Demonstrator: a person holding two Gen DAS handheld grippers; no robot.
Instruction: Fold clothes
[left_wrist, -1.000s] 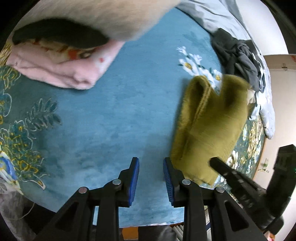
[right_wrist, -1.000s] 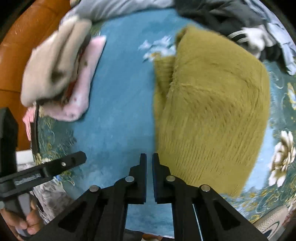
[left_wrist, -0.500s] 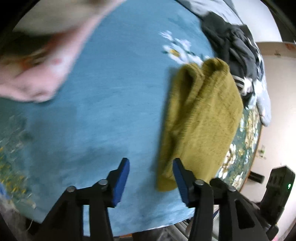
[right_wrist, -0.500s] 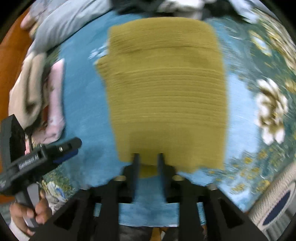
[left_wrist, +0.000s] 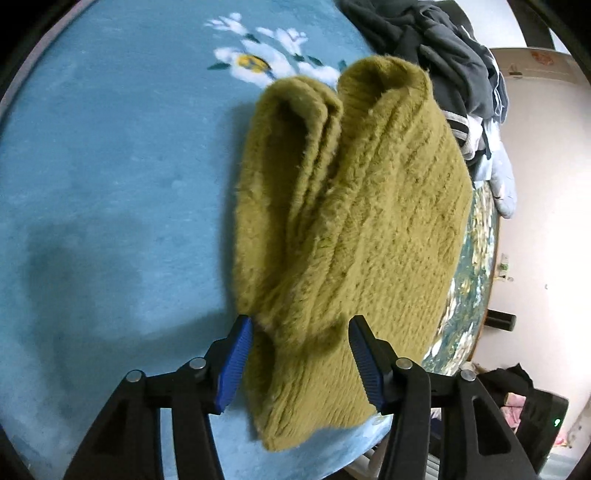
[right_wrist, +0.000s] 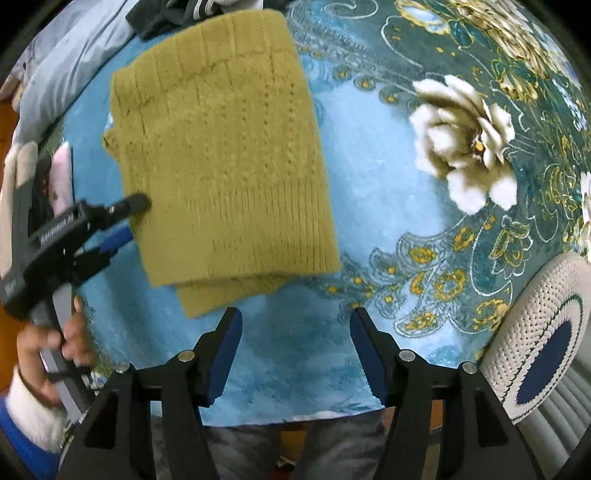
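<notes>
Since a second ago my right gripper (right_wrist: 295, 347) has spread its jaws wide and pulled back off the olive sweater (right_wrist: 221, 155), which now sits at its twelve o'clock, just beyond the fingertips, folded flat on the blue floral blanket (right_wrist: 369, 206). My left gripper (left_wrist: 300, 354) has moved in, jaws parted, straddling the sweater's near edge (left_wrist: 332, 229) without pinching it. From the right wrist, that left gripper (right_wrist: 125, 218) shows at nine o'clock. Dark clothes (left_wrist: 436, 40) lie at one o'clock.
</notes>
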